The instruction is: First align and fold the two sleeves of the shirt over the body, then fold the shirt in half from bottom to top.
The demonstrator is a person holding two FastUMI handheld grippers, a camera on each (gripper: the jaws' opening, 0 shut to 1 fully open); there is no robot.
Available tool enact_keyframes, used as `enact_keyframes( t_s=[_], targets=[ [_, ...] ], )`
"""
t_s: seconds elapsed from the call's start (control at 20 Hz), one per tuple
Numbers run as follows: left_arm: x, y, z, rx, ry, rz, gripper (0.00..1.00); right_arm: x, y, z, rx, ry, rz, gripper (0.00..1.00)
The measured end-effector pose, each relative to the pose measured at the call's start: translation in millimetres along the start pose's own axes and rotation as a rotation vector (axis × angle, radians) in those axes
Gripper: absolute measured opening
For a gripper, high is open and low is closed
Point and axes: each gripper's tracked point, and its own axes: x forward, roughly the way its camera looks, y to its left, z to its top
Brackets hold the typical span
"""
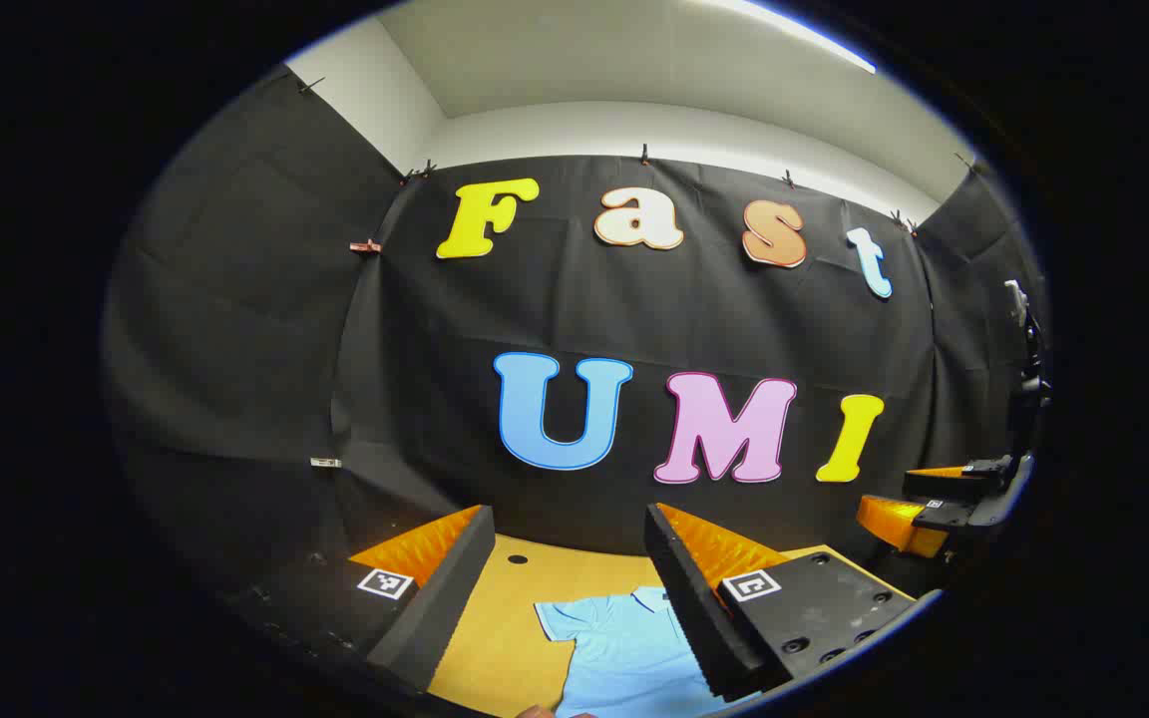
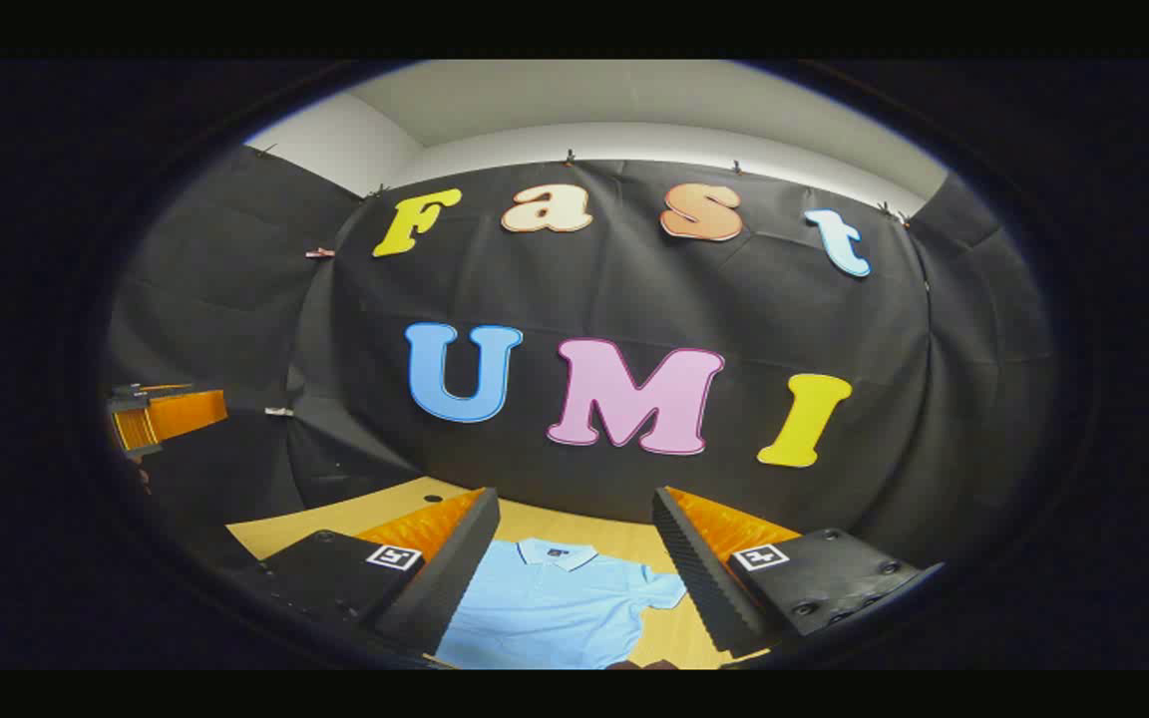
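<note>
Open left claw (image 1: 567, 588) above blue shirt (image 1: 624, 653)

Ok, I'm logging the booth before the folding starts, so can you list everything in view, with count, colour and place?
polo shirt: one, light blue, lying flat on the table with its collar toward the wall and sleeves spread out.
table: one, light wood top, under the shirt, against the cloth wall.
cloth wall: black, hung behind and beside the table.
room wall: white, above the cloth.
left tongs: one pair, open, held above the shirt; also seen at the left edge of the right gripper view.
right tongs: one pair, open, held above the shirt's collar end; also seen at the right edge of the left gripper view.
</note>
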Motion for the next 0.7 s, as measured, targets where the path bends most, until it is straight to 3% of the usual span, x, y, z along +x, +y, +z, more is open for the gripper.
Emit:
enact_keyframes(
  t_s=[0.7],
  targets=[
    [-5, 7, -4, -0.014, 0.054, -0.011, 0.97, -3, 3, 15, 0.014, -0.010, -0.029, 0.97]
  ],
)
